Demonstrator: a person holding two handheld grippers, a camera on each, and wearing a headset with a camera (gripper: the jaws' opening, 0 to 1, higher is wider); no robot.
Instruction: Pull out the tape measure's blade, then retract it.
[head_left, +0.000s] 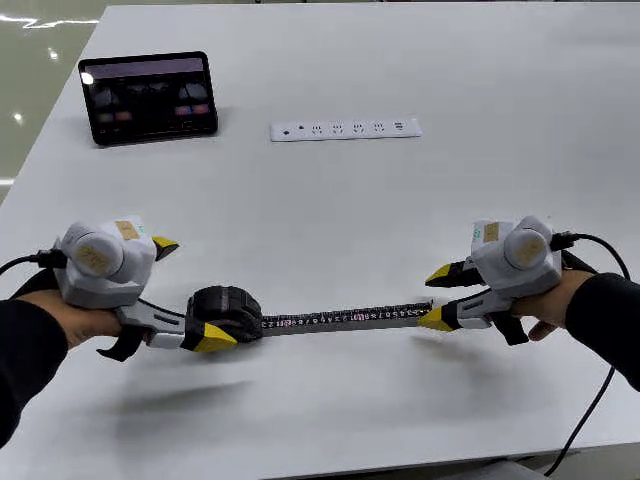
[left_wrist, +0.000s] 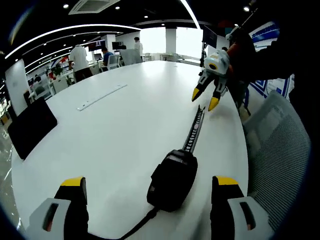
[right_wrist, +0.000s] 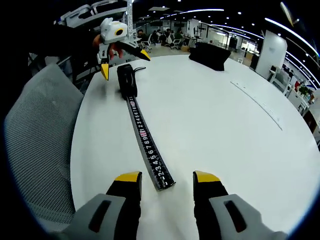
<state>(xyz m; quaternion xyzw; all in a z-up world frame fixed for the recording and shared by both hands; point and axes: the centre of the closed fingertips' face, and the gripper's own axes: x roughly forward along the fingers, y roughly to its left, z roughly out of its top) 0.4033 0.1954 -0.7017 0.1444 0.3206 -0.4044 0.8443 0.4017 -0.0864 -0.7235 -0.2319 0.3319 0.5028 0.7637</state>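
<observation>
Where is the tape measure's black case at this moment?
In the head view the case lies low and left on the white table, just ahead of the open left gripper, its blade running right toward the right gripper.

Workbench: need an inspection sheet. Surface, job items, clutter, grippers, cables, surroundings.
Surface: white table, no spills or marks seen.
Job's things: black tape measure case on the table; blade pulled out, lying flat toward the right gripper.
Clutter: tablet propped at the far left; white power strip at far centre.
Grippers: left gripper open, jaws either side of the case; right gripper open, jaws straddling the blade's end, not pinching it.
Cables: black cable runs from the right gripper off the near edge; another leaves the left gripper.
Surroundings: mesh chair beside the table; open office, people in the distance.
</observation>
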